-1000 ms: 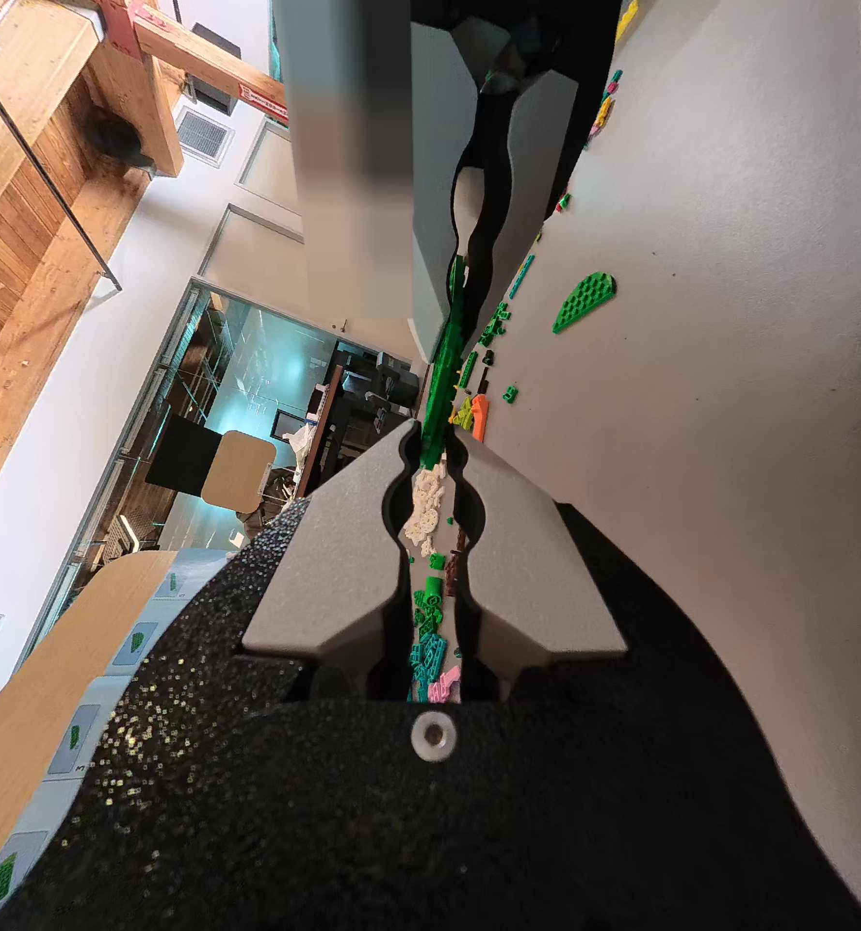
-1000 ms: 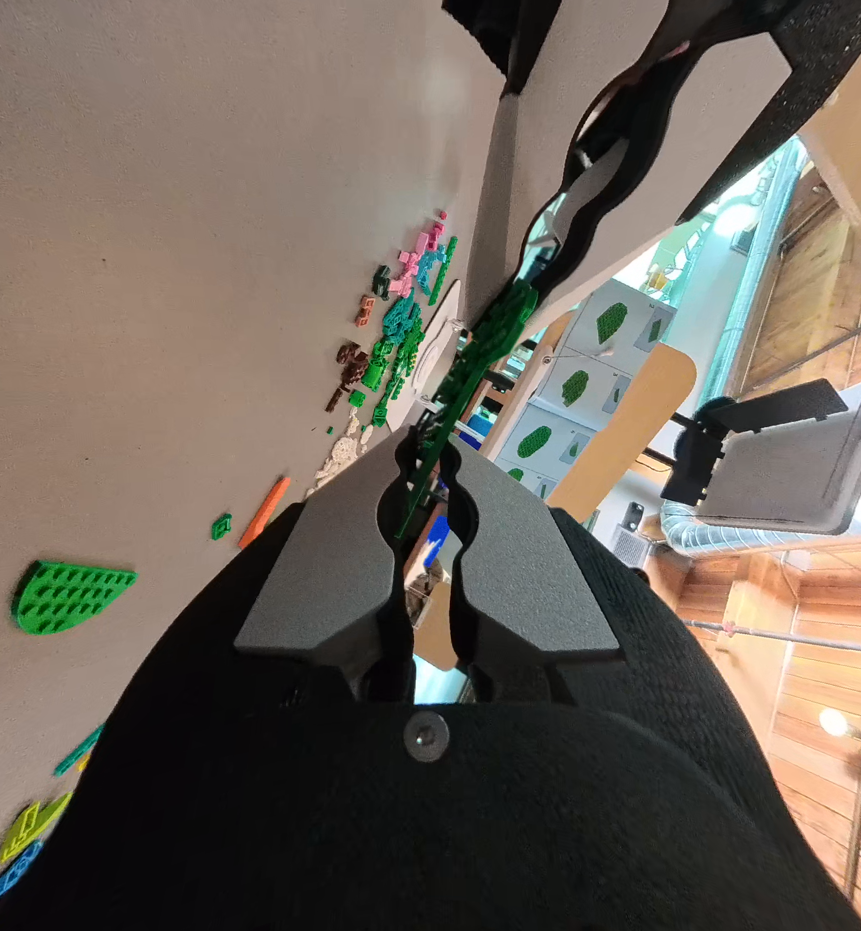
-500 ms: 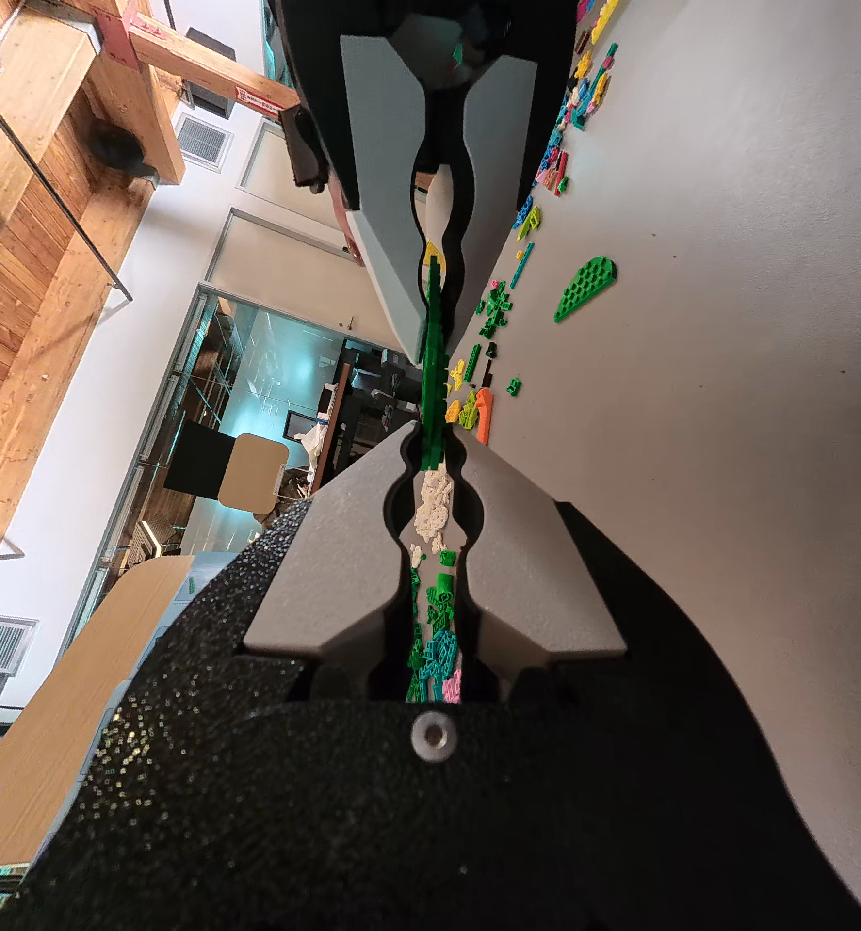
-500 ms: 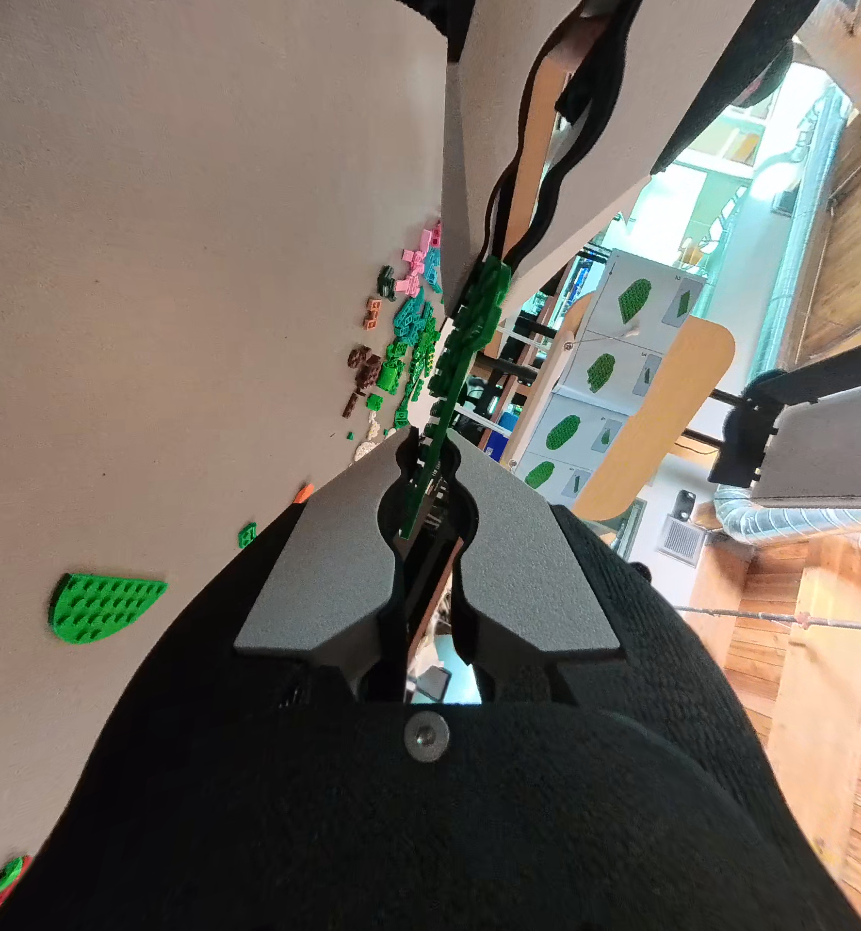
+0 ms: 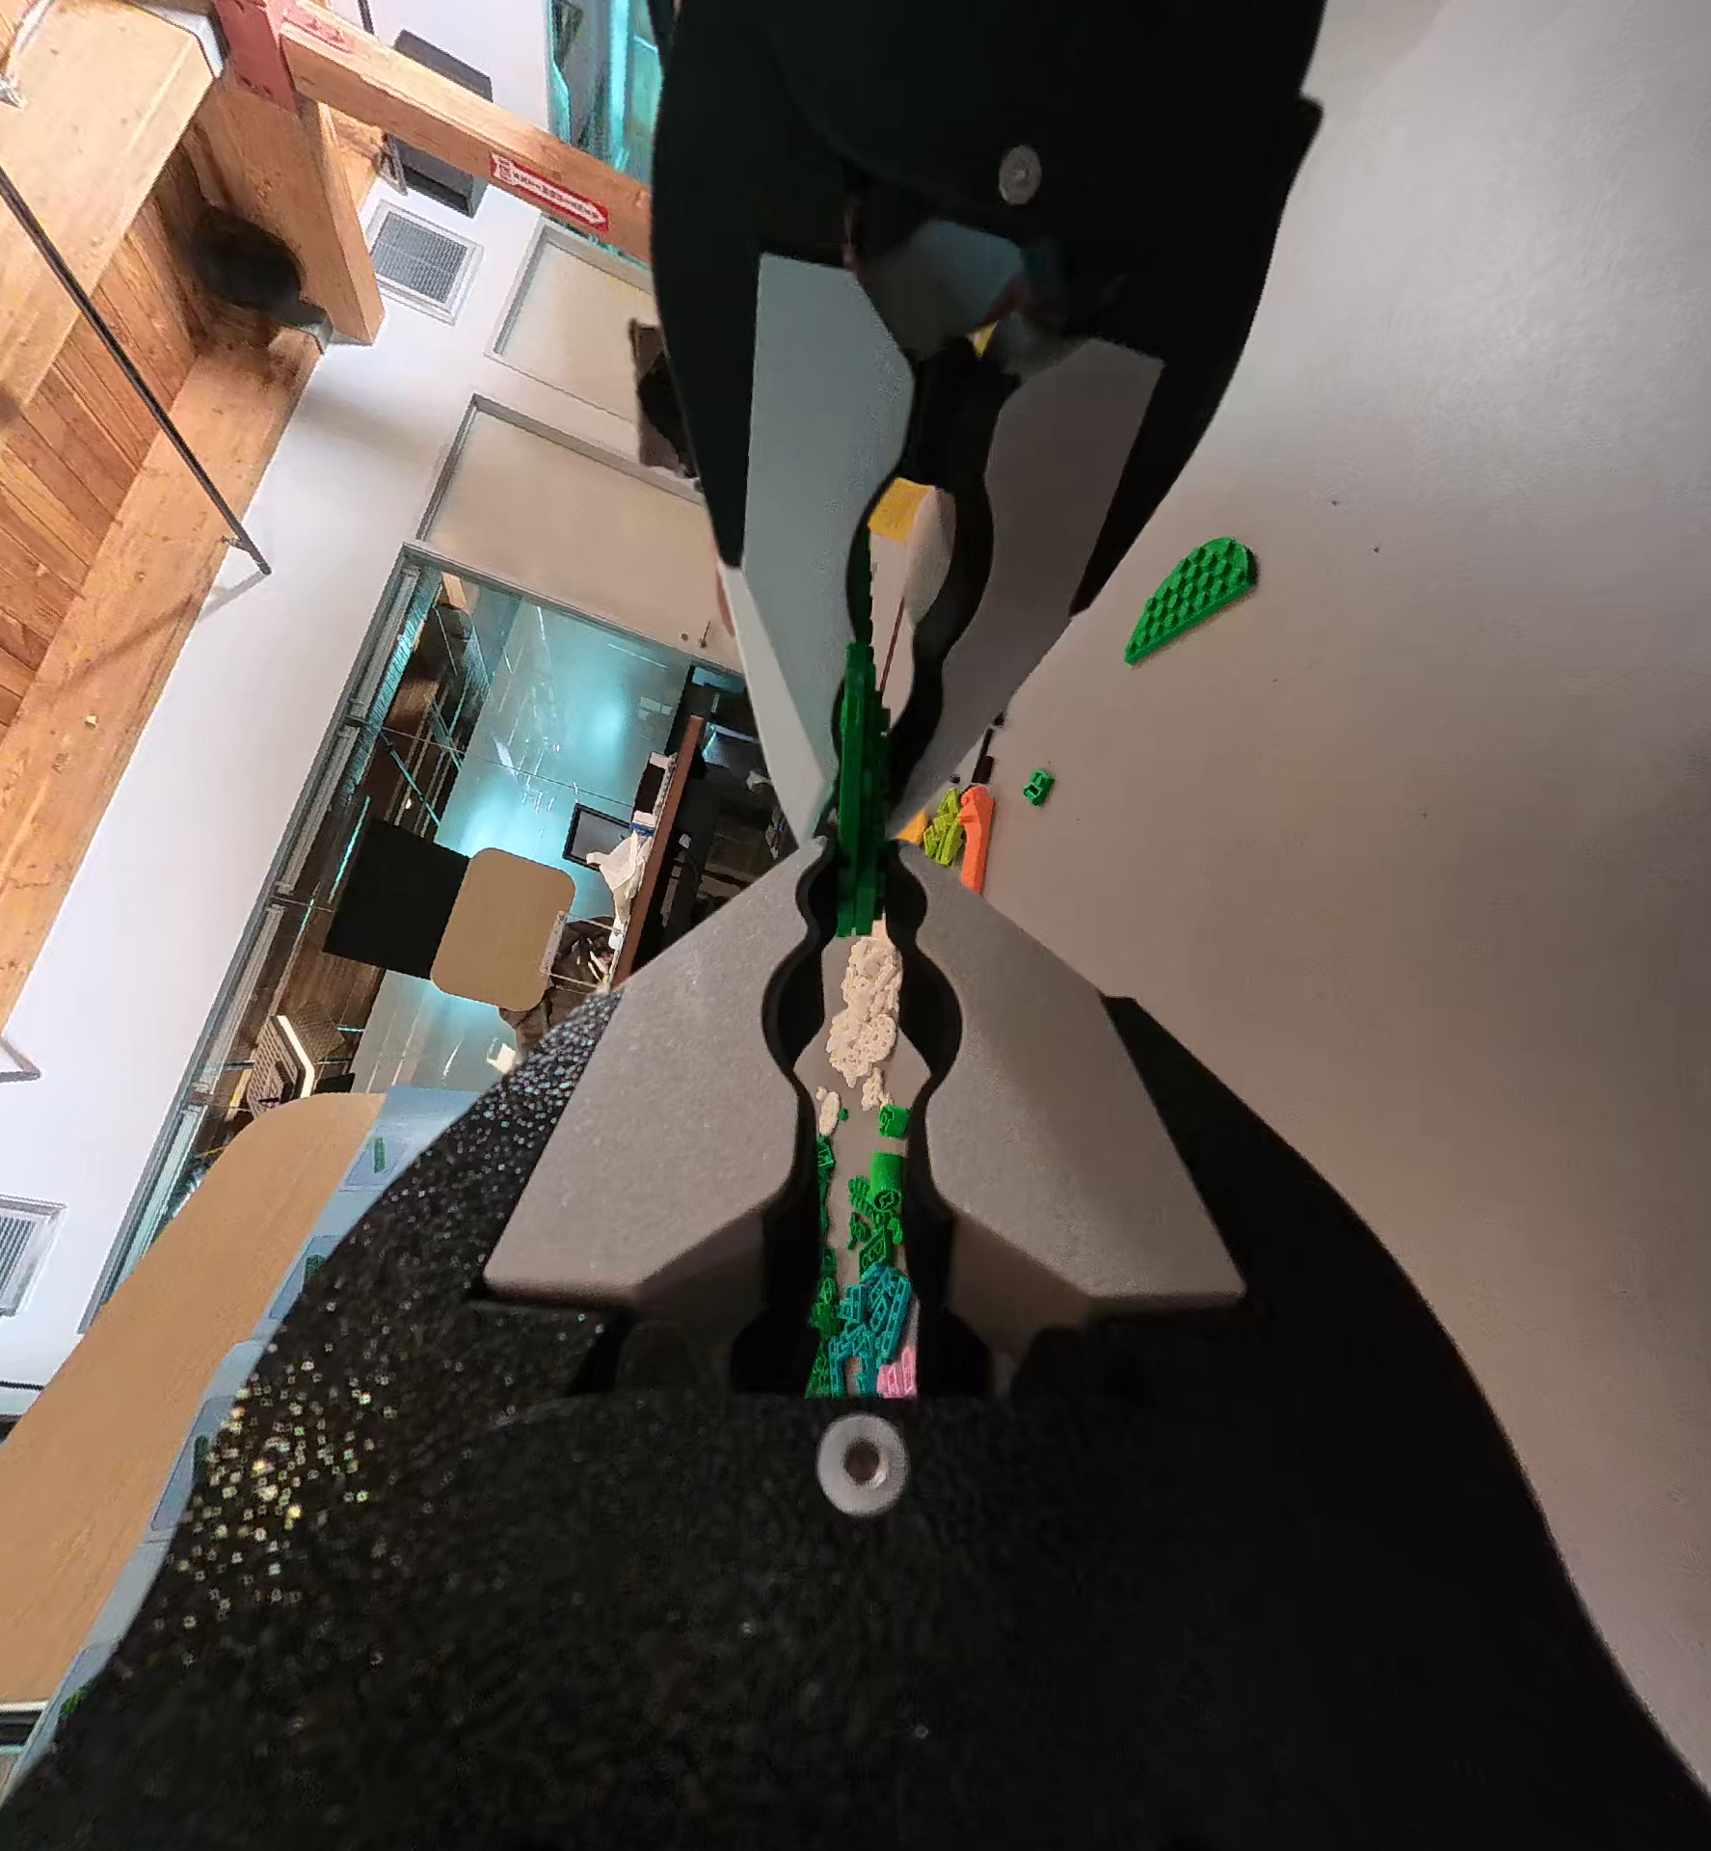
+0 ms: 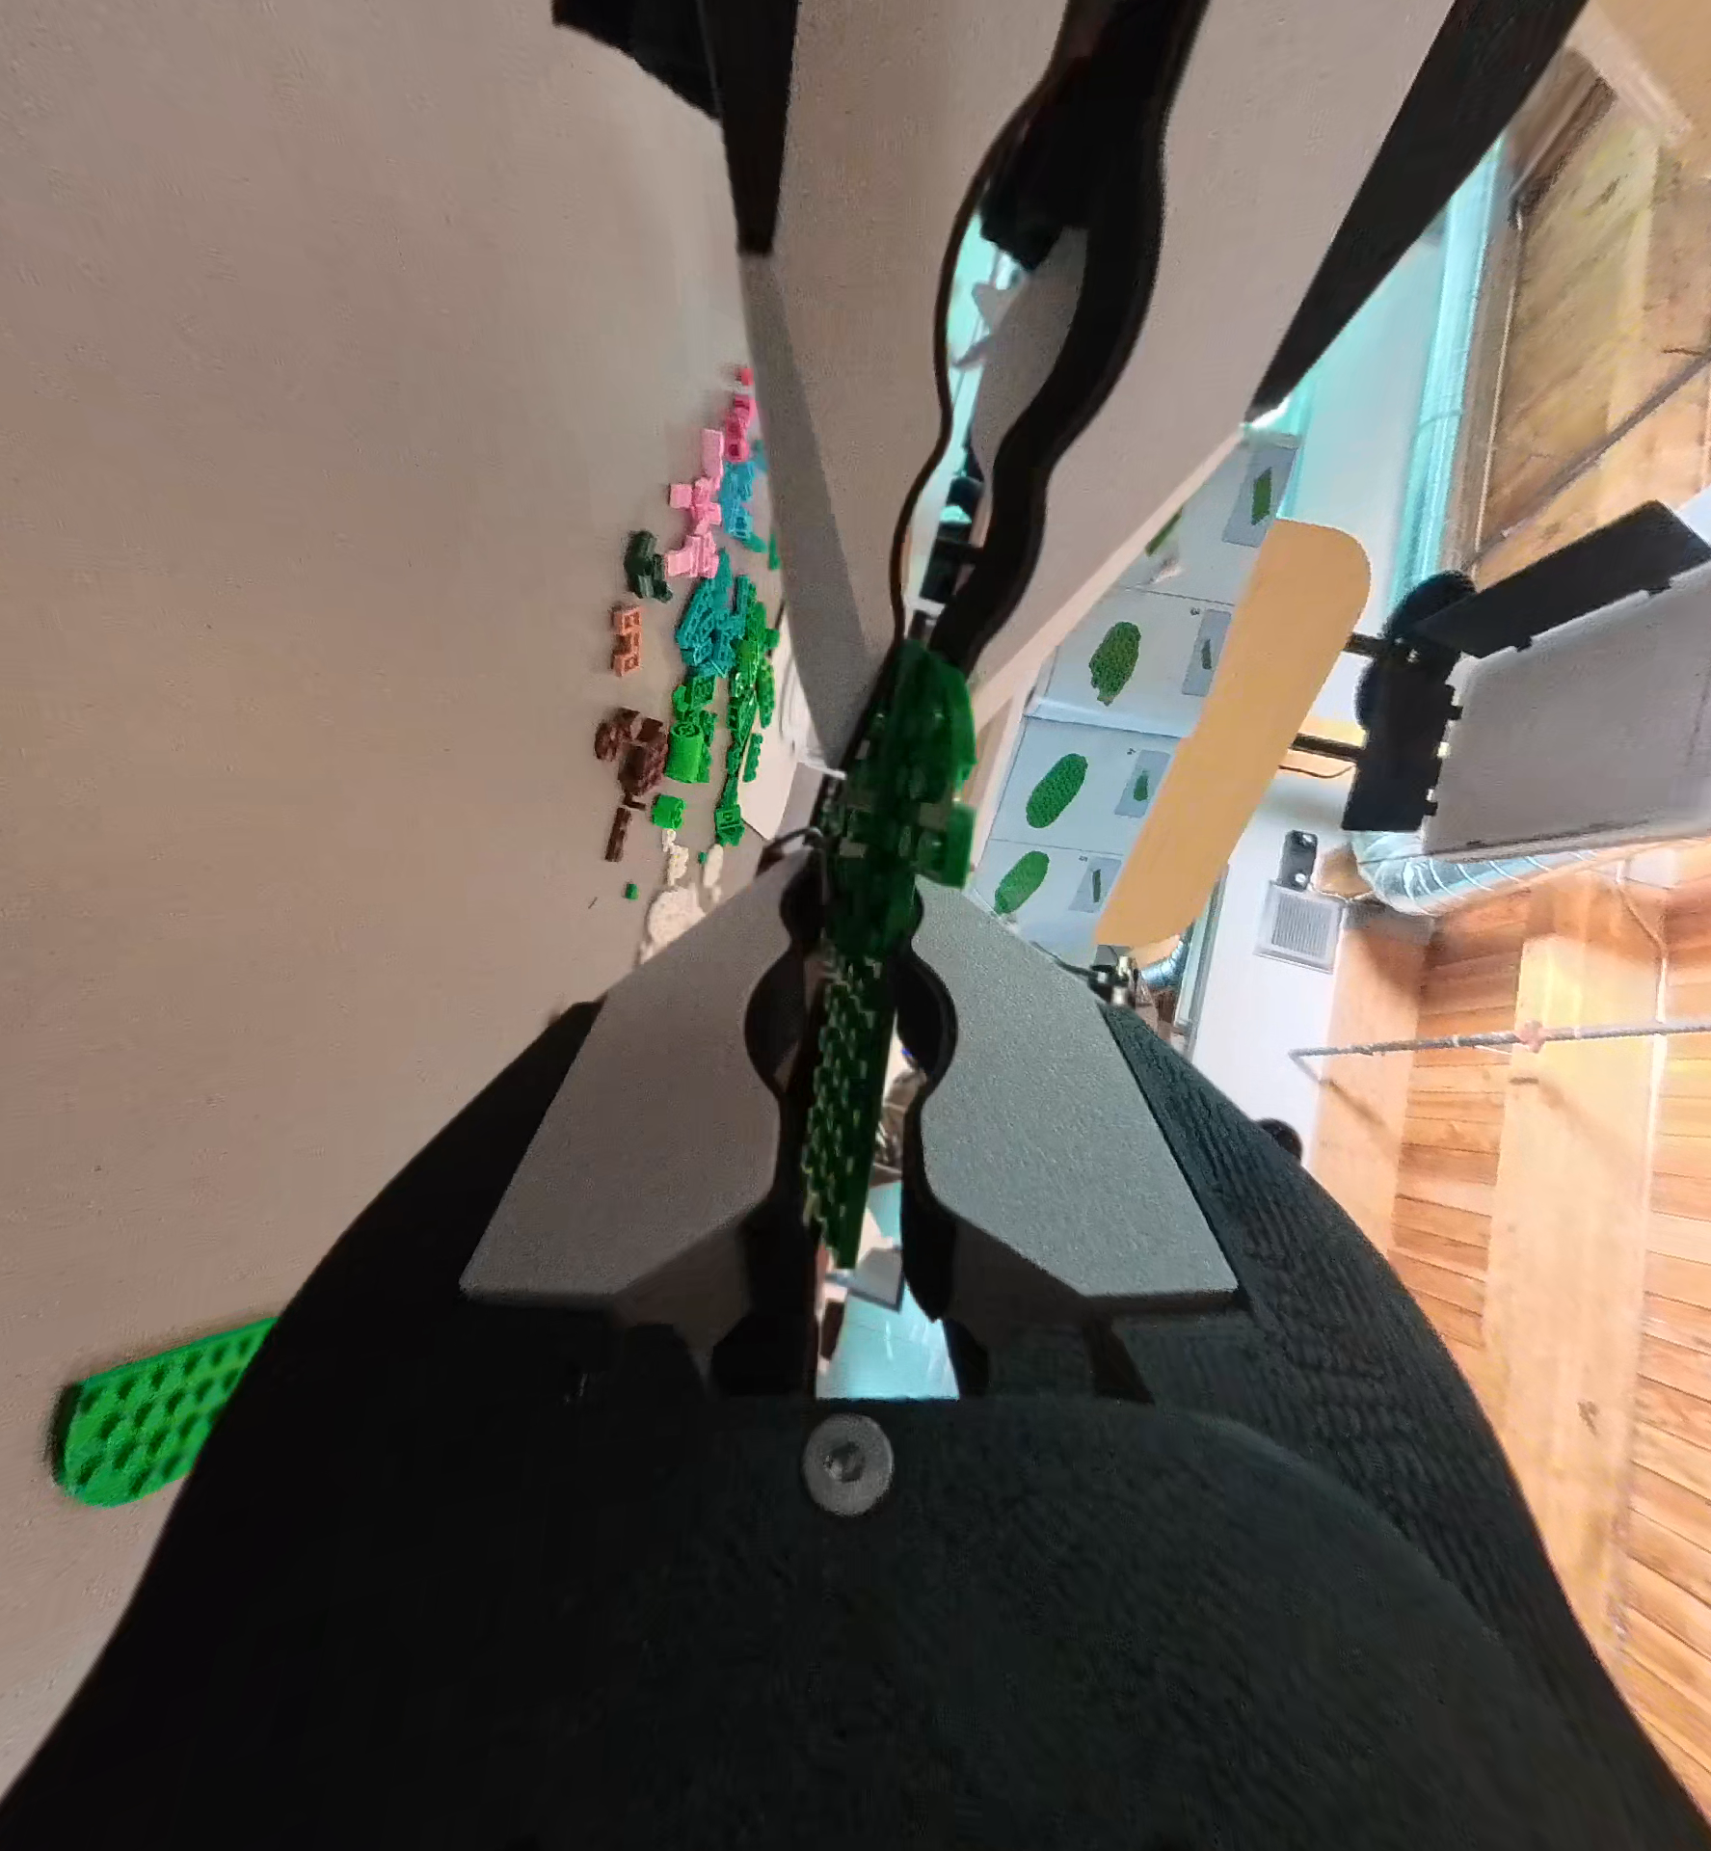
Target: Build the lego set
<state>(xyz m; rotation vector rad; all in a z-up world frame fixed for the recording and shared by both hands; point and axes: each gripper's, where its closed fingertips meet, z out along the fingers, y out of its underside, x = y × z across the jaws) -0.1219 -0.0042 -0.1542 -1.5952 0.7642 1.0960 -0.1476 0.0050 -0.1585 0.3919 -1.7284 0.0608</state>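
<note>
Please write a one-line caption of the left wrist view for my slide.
Two grippers, left and right, hold one green brick plate edge-on above a grey table.

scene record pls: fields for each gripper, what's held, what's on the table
left gripper: shut on green plate assembly, seen edge-on
right gripper: shut on the same assembly, from the opposite end
pose: grippers tip to tip, assembly held off the table
table, large: loose green plate
table, small: orange piece, white pile, teal pile, pink pile, brown pieces
background: instruction sheets
</note>
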